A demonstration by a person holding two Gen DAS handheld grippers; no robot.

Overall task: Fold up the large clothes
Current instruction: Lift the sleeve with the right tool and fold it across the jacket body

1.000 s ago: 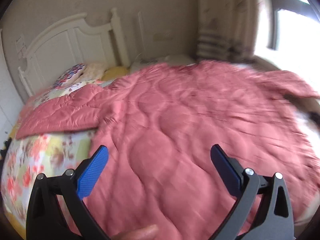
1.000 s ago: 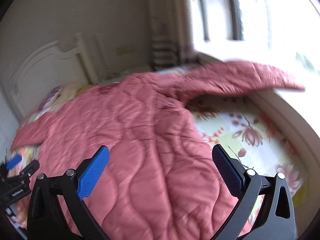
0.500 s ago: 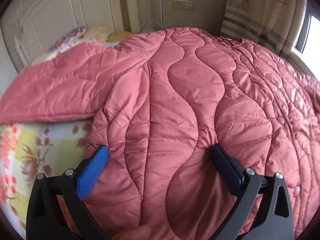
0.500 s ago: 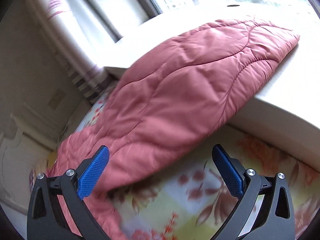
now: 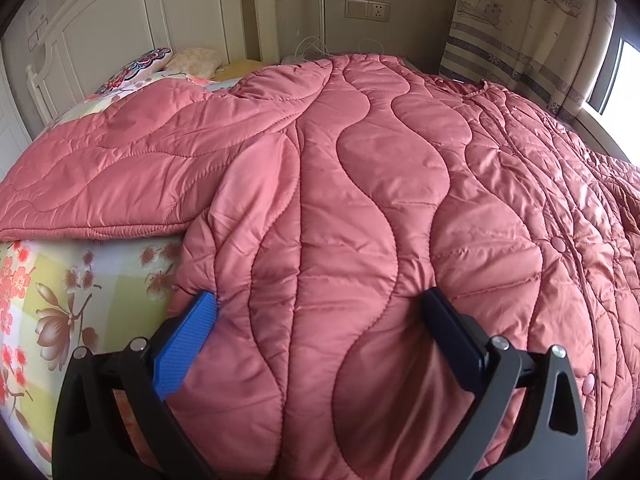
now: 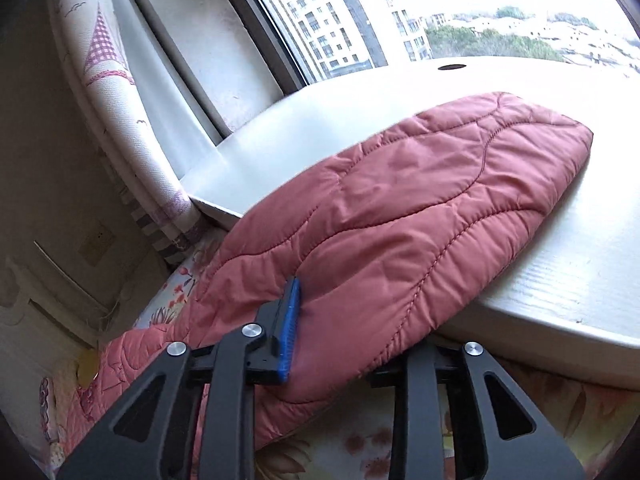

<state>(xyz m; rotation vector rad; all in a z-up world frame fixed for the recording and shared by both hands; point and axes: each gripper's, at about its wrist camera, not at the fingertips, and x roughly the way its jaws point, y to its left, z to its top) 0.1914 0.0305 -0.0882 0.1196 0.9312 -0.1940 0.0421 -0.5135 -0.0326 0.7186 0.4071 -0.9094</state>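
A large pink quilted coat (image 5: 360, 184) lies spread over the bed, one sleeve (image 5: 120, 176) stretched to the left. My left gripper (image 5: 320, 312) is open, its jaws wide apart and pressed onto the coat's near side edge. The other sleeve (image 6: 420, 216) lies across the white window ledge (image 6: 580, 248). My right gripper (image 6: 352, 320) has closed around this sleeve near its lower edge; the blue left pad (image 6: 290, 320) presses the fabric and the right finger is hidden under it.
The bed has a floral sheet (image 5: 60, 300) and a white headboard (image 5: 140, 28) with pillows (image 5: 152, 64). A curtain (image 5: 520, 32) hangs at the far right. A window (image 6: 360, 20) and curtain (image 6: 120, 100) stand behind the ledge.
My right gripper moved onto the sleeve on the ledge and closed on it. My left gripper came down closer onto the coat, still open.
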